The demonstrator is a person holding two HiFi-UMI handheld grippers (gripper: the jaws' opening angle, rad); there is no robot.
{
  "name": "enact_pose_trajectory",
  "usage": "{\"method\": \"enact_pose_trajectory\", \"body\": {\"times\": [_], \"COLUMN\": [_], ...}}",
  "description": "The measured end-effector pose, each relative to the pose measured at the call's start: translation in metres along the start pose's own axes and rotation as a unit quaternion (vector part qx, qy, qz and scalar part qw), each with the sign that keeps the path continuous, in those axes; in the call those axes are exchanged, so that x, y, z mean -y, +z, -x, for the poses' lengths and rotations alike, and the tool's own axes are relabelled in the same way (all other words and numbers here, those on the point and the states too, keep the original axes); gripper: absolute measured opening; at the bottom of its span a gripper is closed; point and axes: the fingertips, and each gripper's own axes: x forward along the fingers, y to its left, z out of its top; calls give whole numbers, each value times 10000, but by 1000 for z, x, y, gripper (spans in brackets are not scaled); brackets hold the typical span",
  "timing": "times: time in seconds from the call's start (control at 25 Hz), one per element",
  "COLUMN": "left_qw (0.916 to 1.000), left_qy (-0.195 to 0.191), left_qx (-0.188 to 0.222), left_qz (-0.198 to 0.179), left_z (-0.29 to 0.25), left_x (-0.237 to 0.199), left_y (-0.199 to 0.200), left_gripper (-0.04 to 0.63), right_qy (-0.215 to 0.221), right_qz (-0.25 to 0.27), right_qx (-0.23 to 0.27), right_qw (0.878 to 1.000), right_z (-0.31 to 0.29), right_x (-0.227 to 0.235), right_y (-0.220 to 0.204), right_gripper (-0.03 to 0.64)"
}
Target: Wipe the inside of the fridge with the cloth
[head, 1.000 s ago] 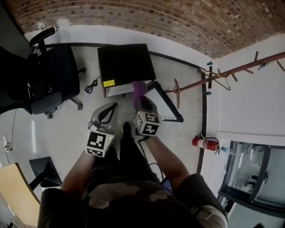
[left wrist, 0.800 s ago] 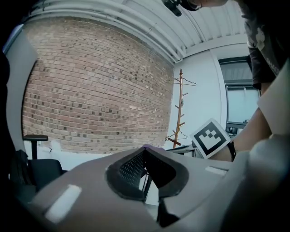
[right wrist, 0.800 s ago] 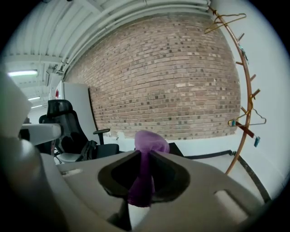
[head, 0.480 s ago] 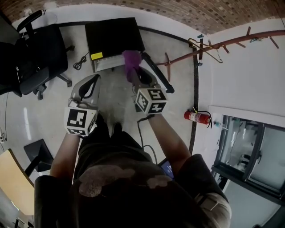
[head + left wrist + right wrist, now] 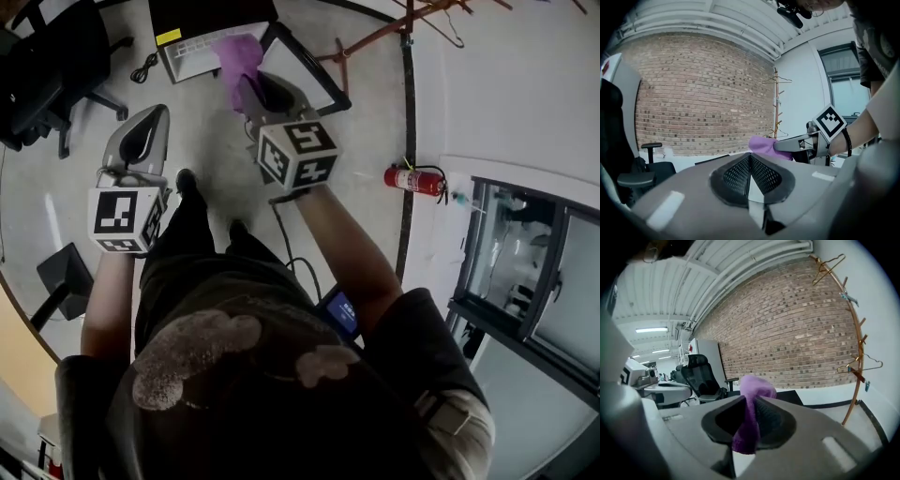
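The black mini fridge [image 5: 202, 19] stands on the floor at the top of the head view, its door [image 5: 302, 70] swung open to the right. My right gripper [image 5: 246, 89] is shut on a purple cloth [image 5: 234, 56], which sticks out past the jaws just in front of the fridge opening. In the right gripper view the cloth [image 5: 752, 413] hangs pinched between the pads, and the fridge top [image 5: 787, 397] shows beyond. My left gripper [image 5: 157, 114] is shut with nothing in it, to the left of the right one. The left gripper view shows its pads [image 5: 761, 176] pressed together, with the cloth [image 5: 764, 145] to the right.
A black office chair [image 5: 47, 66] stands at the left, and a cable [image 5: 145, 66] lies by the fridge. A wooden coat rack [image 5: 394, 28], a red fire extinguisher [image 5: 417, 178] and a glass door [image 5: 534, 272] line the right wall. A black stand [image 5: 66, 281] is behind on the left.
The person has stepped toward the fridge. Both grippers are now further forward, the right one carrying the cloth up close to the fridge opening. The view has tilted further down.
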Motion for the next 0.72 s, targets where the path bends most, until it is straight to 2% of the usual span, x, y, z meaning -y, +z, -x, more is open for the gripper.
{"method": "enact_pose_trajectory", "body": {"times": [0.32, 0.52, 0.72], "left_qw": [9991, 9979, 9977], "left_qy": [382, 604, 598], "left_qx": [184, 37, -87], "left_qz": [64, 225, 319], "left_z": [61, 98, 127], "left_x": [77, 103, 111], "left_y": [-9, -18, -29], "left_gripper": [20, 20, 20], "right_qy": [212, 224, 142], "right_qz": [-69, -269, -349], "right_qx": [120, -61, 9], "right_qw": [9997, 9994, 9993], "right_z": [104, 141, 165], "right_x": [-7, -14, -26], "right_y": [-34, -65, -68], "right_gripper": [52, 52, 52]}}
